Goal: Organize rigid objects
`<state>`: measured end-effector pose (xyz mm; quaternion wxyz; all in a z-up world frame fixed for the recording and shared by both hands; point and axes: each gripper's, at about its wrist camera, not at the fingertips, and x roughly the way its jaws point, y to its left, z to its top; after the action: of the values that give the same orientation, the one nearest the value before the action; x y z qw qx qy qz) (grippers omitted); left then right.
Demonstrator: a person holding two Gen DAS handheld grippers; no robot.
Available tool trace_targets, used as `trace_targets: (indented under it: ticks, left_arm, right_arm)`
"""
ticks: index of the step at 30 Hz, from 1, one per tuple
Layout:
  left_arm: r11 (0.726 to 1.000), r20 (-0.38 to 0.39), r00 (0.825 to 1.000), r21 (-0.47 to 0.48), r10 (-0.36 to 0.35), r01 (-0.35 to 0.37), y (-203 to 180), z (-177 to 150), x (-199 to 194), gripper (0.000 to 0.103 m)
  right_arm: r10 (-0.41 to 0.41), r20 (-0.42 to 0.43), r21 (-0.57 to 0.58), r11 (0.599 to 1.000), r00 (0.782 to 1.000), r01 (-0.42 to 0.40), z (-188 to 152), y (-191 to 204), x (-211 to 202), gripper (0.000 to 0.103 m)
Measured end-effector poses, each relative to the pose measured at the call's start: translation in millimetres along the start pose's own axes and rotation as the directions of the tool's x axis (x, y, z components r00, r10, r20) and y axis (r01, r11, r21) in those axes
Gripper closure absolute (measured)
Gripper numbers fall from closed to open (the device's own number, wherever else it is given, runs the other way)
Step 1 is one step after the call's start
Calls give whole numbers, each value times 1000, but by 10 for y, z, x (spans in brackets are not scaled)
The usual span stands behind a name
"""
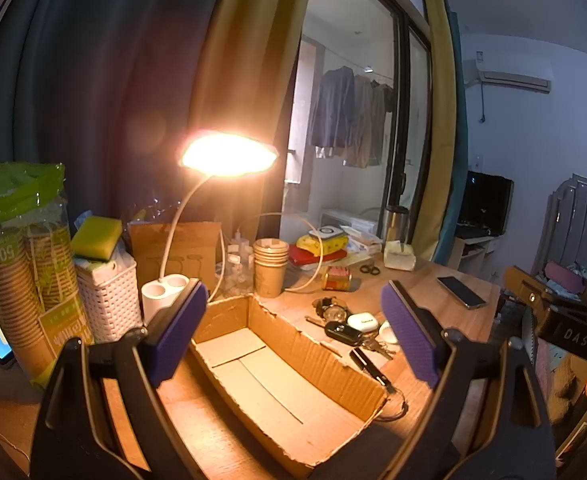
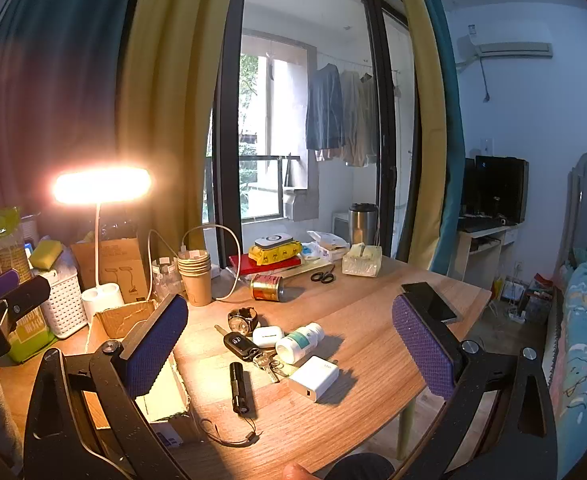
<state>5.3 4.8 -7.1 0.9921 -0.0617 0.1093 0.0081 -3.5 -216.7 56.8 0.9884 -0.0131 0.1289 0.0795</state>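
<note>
**Both grippers wide apart over the desk, nothing held**

The left gripper (image 1: 293, 332) hangs above the open cardboard box (image 1: 277, 380), its purple pads spread well apart and empty; the box sits at the desk's left part, torn rim up, its floor bare, with the white lamp base (image 1: 161, 292) just beyond its far corner. The right gripper (image 2: 289, 348) is likewise spread wide and grips nothing; between its fingers lies the loose cluster on the wooden desk (image 2: 353, 300): a wristwatch (image 2: 243, 319), a car key fob (image 2: 239, 345) with keys, a white earbud case (image 2: 267, 335), a white pill bottle (image 2: 299, 342) on its side, a white charger block (image 2: 313, 377) and a black flashlight (image 2: 240, 386) with its lanyard trailing toward the near edge. The flashlight lies just beside the box's right wall; the charger sits nearest the desk's front edge. A phone (image 2: 433, 300) rests near the right edge, well apart from the cluster; a tipped tin can (image 2: 267, 287) lies behind, with bare wood between.
</note>
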Motion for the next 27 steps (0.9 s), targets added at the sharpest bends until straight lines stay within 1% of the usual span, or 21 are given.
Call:
trace_targets:
  ticks: [27]
  left_arm:
    - [1000,-6,1000,-8,0,-1,-32,-52,-21,13]
  right_arm:
    - [0,-7,0,1000,1000,0,-48,-21,0,0]
